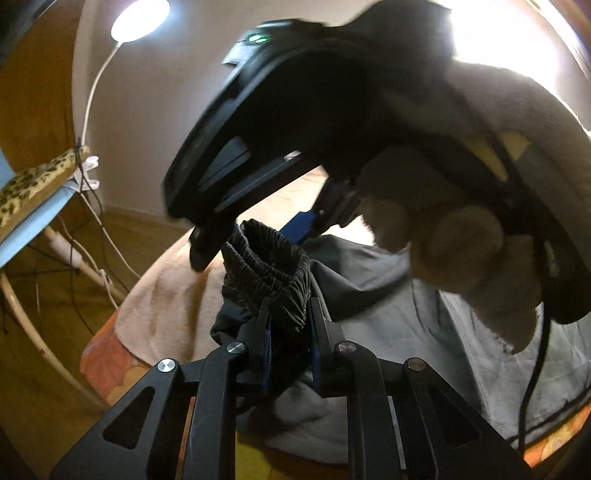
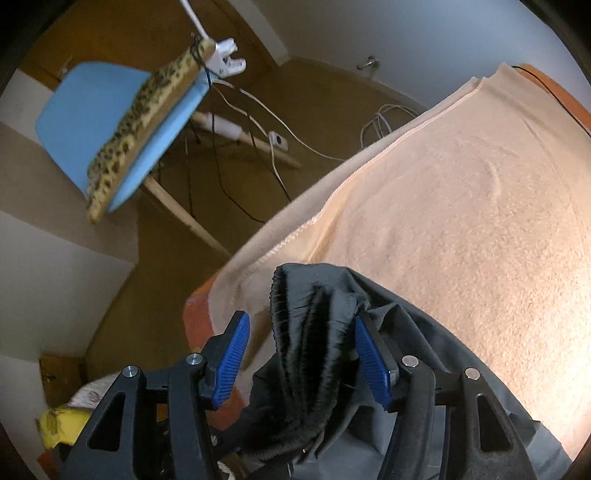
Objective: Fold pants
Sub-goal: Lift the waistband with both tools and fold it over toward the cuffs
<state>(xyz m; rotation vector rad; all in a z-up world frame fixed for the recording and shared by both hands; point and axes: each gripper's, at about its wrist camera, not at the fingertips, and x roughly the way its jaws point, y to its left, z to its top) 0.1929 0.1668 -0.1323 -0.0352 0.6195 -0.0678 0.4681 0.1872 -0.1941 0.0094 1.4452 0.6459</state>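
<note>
Two grippers are close together over the dark grey pants (image 1: 369, 288), which lie on a peach towel (image 2: 461, 206).

From the left wrist view, the left gripper (image 1: 290, 325) has its two fingers squeezed tight on the bunched waistband (image 1: 269, 262). The stretchy band sticks up between the fingers in a crinkly lump. The rest of the pants spreads out to the right and below, over the towel. Just above the band hangs the right gripper (image 1: 258, 221), big and black and a bit blurry, with a small green light on top. A hand (image 1: 443, 236) in a light glove holds it, and a black wire runs down past the glove.

From the right wrist view, the right gripper (image 2: 301, 354) has its jaws spread apart. Its blue pads (image 2: 231, 362) stand on each side of the waistband (image 2: 310, 332). The right pad looks like it touches the cloth, and the left pad is apart from it. The band sits near the edge of the towel.

Off to the side is an ironing board (image 2: 122, 129) with a blue underside and a spotted cover. A white lamp (image 1: 140, 18) is clipped to its end and shines bright. White and black wires lie on the brown floor (image 2: 155, 277) below it.
</note>
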